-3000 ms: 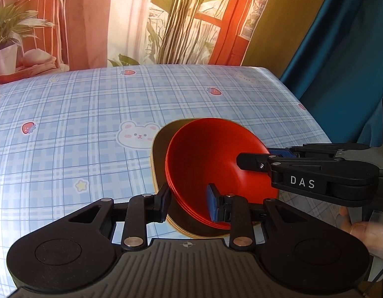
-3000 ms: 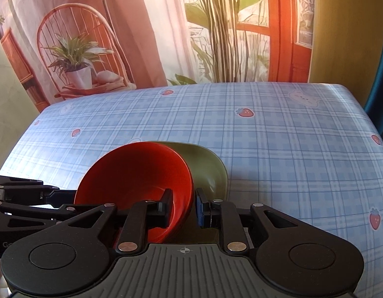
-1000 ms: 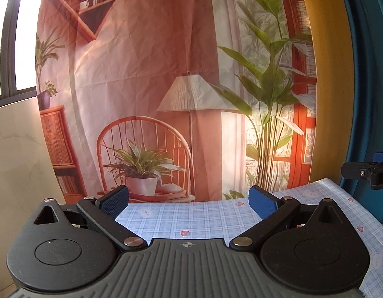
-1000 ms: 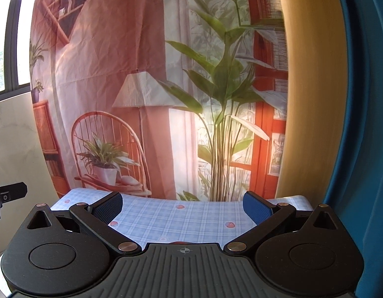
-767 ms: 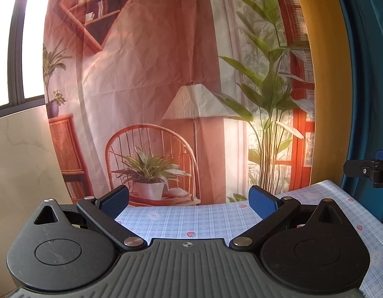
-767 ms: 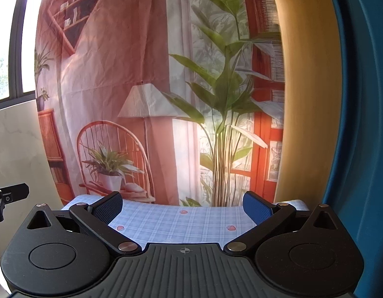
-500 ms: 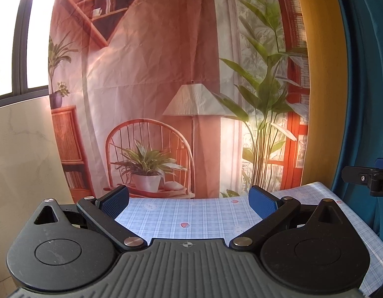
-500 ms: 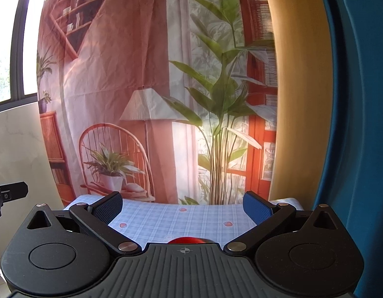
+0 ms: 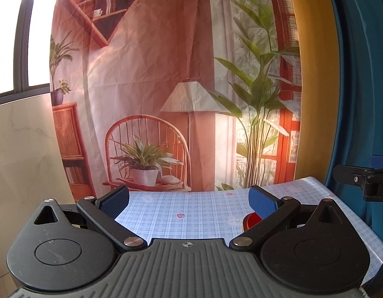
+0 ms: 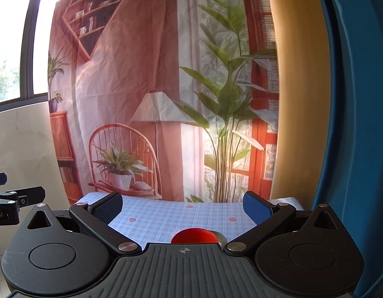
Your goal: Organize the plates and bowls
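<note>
The red bowl (image 10: 193,236) sits on the blue checked tablecloth (image 10: 166,217), with the rim of a green dish (image 10: 220,237) just behind it at the right. In the left wrist view the red bowl (image 9: 252,219) peeks out beside the right finger. My left gripper (image 9: 189,198) is open and empty, raised above the table. My right gripper (image 10: 181,204) is open and empty, raised above the bowl stack. The right gripper's tip (image 9: 360,180) shows at the right edge of the left wrist view, and the left gripper's tip (image 10: 17,197) at the left edge of the right wrist view.
A printed backdrop (image 9: 166,87) with a chair, lamp and plants hangs behind the table. A blue curtain (image 10: 352,124) stands at the right. A pale wall (image 9: 22,161) and a window are at the left.
Three seconds ago both grippers were at the red bowl. They have since lifted, and in the last second tilted slightly down, so the red bowl comes into view at the bottom.
</note>
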Motion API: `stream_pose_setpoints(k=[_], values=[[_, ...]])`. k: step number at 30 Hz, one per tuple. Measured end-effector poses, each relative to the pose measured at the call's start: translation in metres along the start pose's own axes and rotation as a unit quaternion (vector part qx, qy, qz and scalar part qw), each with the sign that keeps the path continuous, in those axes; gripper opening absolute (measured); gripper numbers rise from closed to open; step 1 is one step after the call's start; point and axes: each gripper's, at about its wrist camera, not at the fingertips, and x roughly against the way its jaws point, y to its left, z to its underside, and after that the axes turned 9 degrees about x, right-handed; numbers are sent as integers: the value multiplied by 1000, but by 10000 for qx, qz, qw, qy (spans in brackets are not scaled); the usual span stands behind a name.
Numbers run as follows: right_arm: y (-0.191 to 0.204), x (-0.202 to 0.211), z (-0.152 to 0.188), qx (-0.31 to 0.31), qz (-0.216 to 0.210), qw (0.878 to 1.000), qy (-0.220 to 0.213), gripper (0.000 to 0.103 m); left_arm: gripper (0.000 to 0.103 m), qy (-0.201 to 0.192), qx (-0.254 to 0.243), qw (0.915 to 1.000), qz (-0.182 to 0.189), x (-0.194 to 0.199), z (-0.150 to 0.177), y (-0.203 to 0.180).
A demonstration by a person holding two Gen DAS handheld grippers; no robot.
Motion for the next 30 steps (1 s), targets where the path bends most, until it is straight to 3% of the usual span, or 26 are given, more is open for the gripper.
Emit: stream_pose_setpoints(k=[30], values=[[-8,-10,8,-120,85,9997,191,103,103,120,209,9997,-85,-2,5,2]])
